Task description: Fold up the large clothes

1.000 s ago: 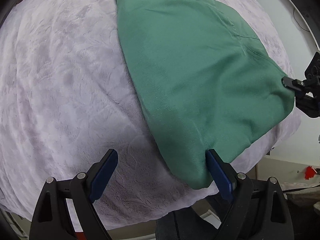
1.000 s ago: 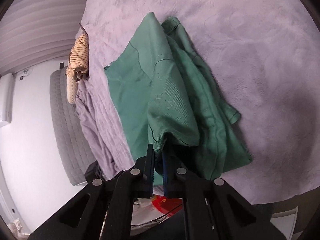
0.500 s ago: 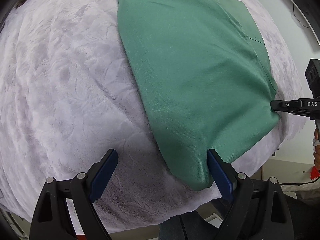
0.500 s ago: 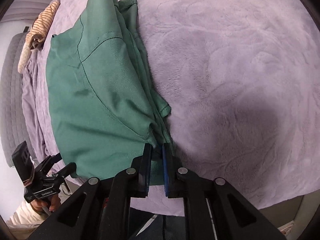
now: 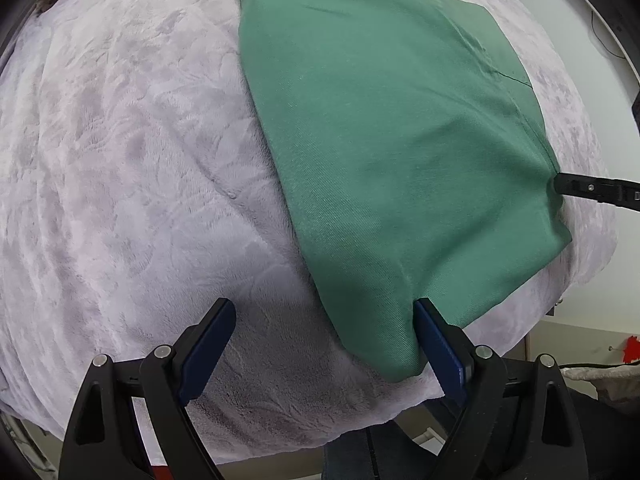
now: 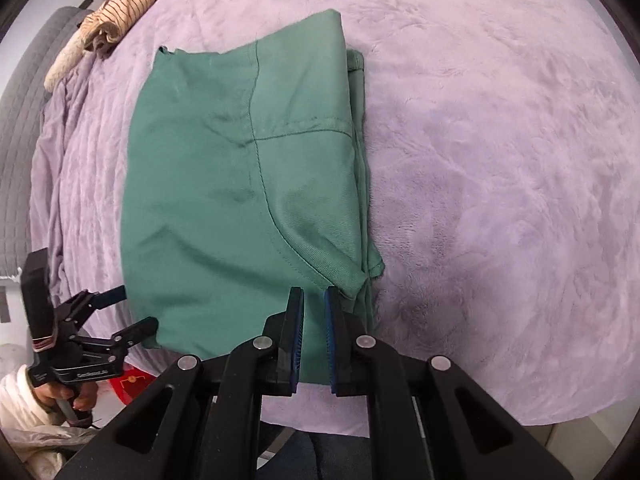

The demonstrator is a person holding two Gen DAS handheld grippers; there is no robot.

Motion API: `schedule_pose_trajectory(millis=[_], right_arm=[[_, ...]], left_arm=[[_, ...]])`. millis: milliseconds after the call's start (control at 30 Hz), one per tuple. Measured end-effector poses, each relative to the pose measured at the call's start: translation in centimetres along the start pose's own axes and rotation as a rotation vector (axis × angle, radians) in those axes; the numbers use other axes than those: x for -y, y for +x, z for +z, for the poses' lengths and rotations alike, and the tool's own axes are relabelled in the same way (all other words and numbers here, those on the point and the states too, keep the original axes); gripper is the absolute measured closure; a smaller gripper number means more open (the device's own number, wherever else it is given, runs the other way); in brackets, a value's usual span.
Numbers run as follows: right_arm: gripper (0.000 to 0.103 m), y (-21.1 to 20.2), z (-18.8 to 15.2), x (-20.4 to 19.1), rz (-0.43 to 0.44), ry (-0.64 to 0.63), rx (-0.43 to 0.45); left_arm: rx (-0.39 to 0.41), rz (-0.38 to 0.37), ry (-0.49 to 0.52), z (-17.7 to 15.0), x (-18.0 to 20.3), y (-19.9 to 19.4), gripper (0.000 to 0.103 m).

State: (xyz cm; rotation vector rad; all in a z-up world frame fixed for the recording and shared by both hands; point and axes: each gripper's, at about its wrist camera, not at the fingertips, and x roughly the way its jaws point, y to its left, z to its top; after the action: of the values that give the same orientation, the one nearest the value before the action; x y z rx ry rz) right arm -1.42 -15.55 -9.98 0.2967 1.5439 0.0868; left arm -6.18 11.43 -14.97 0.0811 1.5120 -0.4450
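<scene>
A large green garment (image 5: 400, 140) lies folded flat on a lilac plush blanket (image 5: 120, 160). My left gripper (image 5: 324, 320) stands open and wide over the garment's near corner. Its right finger (image 5: 436, 340) touches the cloth's edge, and its left finger rests over bare blanket. In the right wrist view the green garment (image 6: 240, 184) shows its seams, and my right gripper (image 6: 314, 320) is shut on the near edge. That right gripper (image 5: 576, 188) also shows from the side, with cloth puckering at its tip. The left gripper (image 6: 120, 312) straddles the garment's left edge.
A striped beige cloth (image 6: 120, 0) is bunched at the blanket's far end, beside a grey padded headboard (image 6: 20, 140). A person's hand (image 6: 76, 396) and white sleeve hold the left gripper. The bed edge runs close below both grippers. A red item (image 5: 632, 348) lies on the floor.
My right gripper swung across with the garment's edge, and the bunched, lifted cloth now lies flat as a folded rectangle. The left gripper stayed open in the same spot.
</scene>
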Motion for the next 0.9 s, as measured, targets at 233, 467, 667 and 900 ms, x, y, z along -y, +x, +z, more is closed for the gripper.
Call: schedule_pose_trajectory(millis=[233,467,667,900], right_arm=[[0.094,3.8,-0.5,1.7,0.025,0.056,-0.075],[0.094,4.6,-0.4,1.5,0.025,0.047,-0.083],[0.094,5.5,-0.6,1.5,0.034,0.026,-0.098],[0.090,3.6,-0.6,1.2,0.071,0.053,-0.109]], left_arm=[[-0.001,0.003,-0.002,0.3,0.1,-0.2,0.012],[-0.028,-0.015,-0.044,1.1,-0.6,-0.1,0.012],[-0.023,0.002,-0.054,1.9,-0.7,-1.1,0.012],[0.050,0.038,-0.064,3.0,-1.0,-4.1,0.012]])
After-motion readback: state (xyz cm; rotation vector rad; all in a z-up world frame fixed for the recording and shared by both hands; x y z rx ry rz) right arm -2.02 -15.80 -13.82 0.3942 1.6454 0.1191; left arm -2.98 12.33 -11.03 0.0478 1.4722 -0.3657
